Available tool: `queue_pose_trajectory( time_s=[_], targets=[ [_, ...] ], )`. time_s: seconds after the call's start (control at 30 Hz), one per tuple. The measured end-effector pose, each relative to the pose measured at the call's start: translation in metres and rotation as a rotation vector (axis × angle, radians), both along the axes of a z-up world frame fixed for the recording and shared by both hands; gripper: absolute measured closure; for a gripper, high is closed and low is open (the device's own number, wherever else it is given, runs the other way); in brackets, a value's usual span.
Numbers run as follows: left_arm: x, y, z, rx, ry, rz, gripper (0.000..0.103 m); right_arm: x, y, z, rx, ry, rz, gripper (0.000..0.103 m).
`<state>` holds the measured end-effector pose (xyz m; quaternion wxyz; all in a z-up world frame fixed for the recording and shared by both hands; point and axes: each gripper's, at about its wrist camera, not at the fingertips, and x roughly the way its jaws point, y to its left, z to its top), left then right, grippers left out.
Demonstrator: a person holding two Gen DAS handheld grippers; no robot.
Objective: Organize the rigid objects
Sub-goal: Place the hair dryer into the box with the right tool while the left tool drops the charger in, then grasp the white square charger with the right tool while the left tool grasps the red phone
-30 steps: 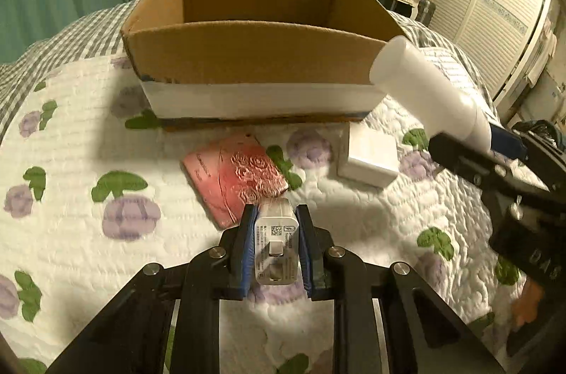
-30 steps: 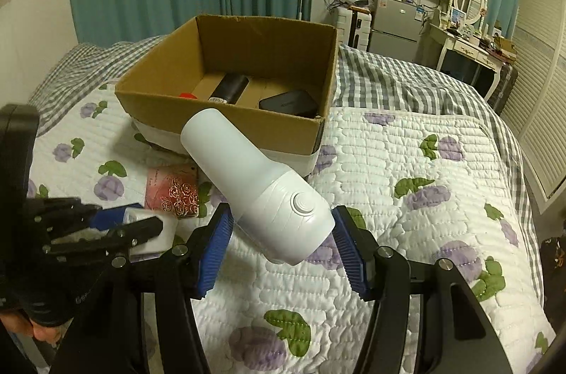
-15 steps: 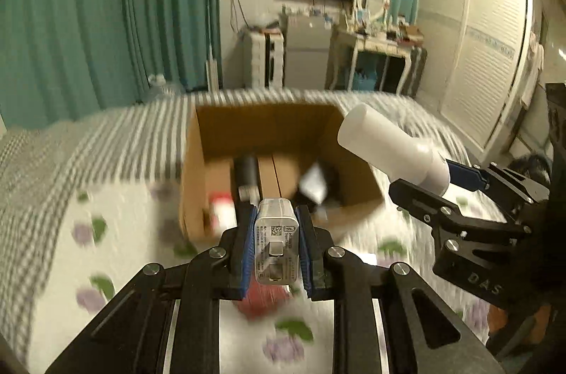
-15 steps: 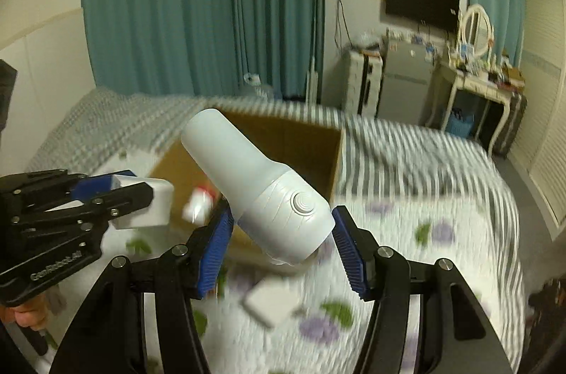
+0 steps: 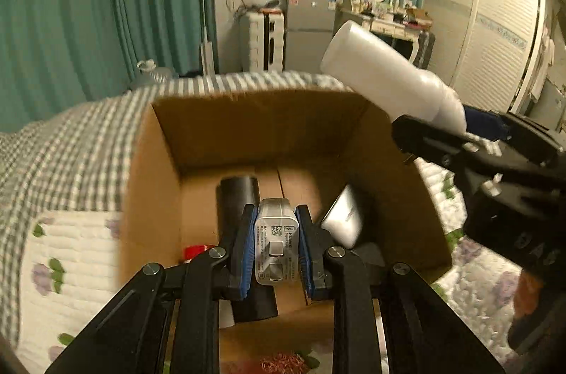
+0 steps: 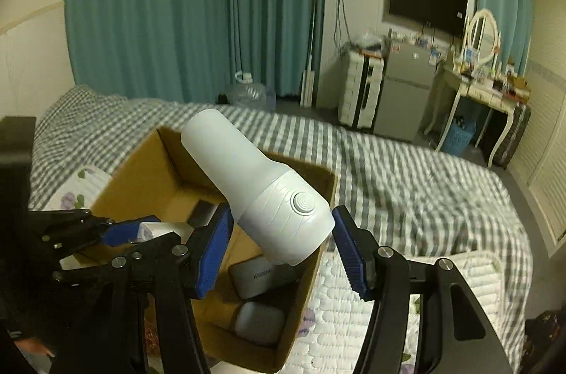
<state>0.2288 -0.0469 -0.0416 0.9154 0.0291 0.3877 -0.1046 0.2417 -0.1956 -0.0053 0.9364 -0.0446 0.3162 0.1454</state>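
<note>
My left gripper (image 5: 276, 246) is shut on a white charger block (image 5: 275, 243) and holds it above the open cardboard box (image 5: 155, 168). My right gripper (image 6: 283, 232) is shut on a white bottle (image 6: 254, 186), held tilted over the box's right side (image 6: 311, 264); the bottle also shows in the left wrist view (image 5: 389, 80). Inside the box lie a black cylinder (image 5: 235, 197), a red item (image 5: 194, 252), a grey case (image 6: 254, 275) and a white earbud case (image 6: 260, 322).
The box stands on a bed with a flowered white quilt (image 5: 70, 250) and a grey checked blanket (image 6: 406, 168). A pink patterned item (image 5: 279, 365) lies in front of the box. Teal curtains, a fridge and a dressing table stand beyond the bed.
Both grippers rose from quilt level and moved forward over the box, each still holding its object. The box interior is now below them.
</note>
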Motion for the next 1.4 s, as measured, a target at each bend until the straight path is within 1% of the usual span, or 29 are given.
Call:
queue_pose_trajectory(
  time_s=[0.07,0.1,0.17,0.2,0.23,0.27,0.43,0.5,0.6,0.63,0.67,0.7,0.73,0.8,0.87,0.9,0.97,1.03,1.13,1.2,1.3,1.4],
  targets=[
    [0.004,-0.002,-0.006,0.024,0.001,0.004,0.081,0.004,-0.004,-0.006,-0.002,0.012,-0.004,0.046],
    [0.005,-0.002,-0.006,0.038,-0.002,0.014,0.078,0.005,-0.004,-0.007,-0.005,0.012,-0.007,0.046],
    [0.005,0.000,-0.002,0.038,-0.007,0.019,0.078,0.007,-0.006,-0.007,0.004,0.014,-0.007,0.046],
    [0.003,0.002,0.003,0.027,-0.022,0.020,0.072,0.007,-0.006,-0.007,0.014,0.016,-0.005,0.046],
    [0.000,0.004,0.008,0.022,-0.038,0.027,0.055,0.008,-0.006,-0.007,0.019,0.019,-0.004,0.046],
    [-0.004,0.008,0.016,0.021,-0.060,0.041,0.049,0.008,-0.006,-0.007,0.020,0.022,-0.003,0.045],
    [-0.018,0.021,0.041,0.018,-0.099,0.055,0.048,0.009,0.000,-0.006,0.009,0.015,0.003,0.045],
    [-0.024,0.027,0.044,0.015,-0.103,0.059,0.048,0.013,0.005,-0.008,-0.003,0.015,0.020,0.045],
    [-0.031,0.033,0.040,0.017,-0.099,0.073,0.048,0.023,0.017,-0.016,-0.038,0.016,0.054,0.045],
    [-0.030,0.034,0.039,0.018,-0.096,0.075,0.048,0.024,0.020,-0.019,-0.044,0.012,0.060,0.043],
    [-0.030,0.036,0.036,0.020,-0.093,0.080,0.048,0.026,0.021,-0.022,-0.047,0.007,0.065,0.029],
    [-0.032,0.037,0.032,0.022,-0.089,0.082,0.048,0.025,0.022,-0.024,-0.052,0.003,0.060,0.022],
    [-0.031,0.037,0.031,0.024,-0.084,0.081,0.048,0.023,0.020,-0.025,-0.047,-0.012,0.051,0.021],
    [-0.032,0.036,0.026,0.031,-0.070,0.062,0.048,0.013,0.013,-0.018,-0.017,-0.050,0.053,0.021],
    [-0.038,0.035,0.025,0.045,-0.083,0.063,0.047,0.004,0.005,-0.009,0.002,-0.064,0.048,0.020],
    [-0.042,0.035,0.025,0.048,-0.088,0.070,0.045,-0.003,-0.001,-0.003,0.019,-0.079,0.034,0.019],
    [-0.047,0.036,0.029,0.034,-0.088,0.071,0.044,-0.017,-0.011,0.006,0.055,-0.099,0.013,0.012],
    [-0.057,0.037,0.031,0.023,-0.094,0.069,0.044,-0.037,-0.022,0.014,0.094,-0.120,-0.004,0.011],
    [-0.075,0.038,0.035,0.021,-0.103,0.069,0.043,-0.065,-0.029,0.016,0.107,-0.137,-0.016,0.011],
    [-0.088,0.041,0.037,0.017,-0.107,0.075,0.043,-0.082,-0.034,0.012,0.122,-0.125,-0.021,0.010],
    [-0.107,0.046,0.037,0.021,-0.113,0.092,0.042,-0.104,-0.039,-0.005,0.131,-0.079,-0.032,0.009],
    [-0.119,0.054,0.030,0.030,-0.103,0.105,0.042,-0.116,-0.038,-0.031,0.120,0.011,-0.026,0.009]
  ],
)
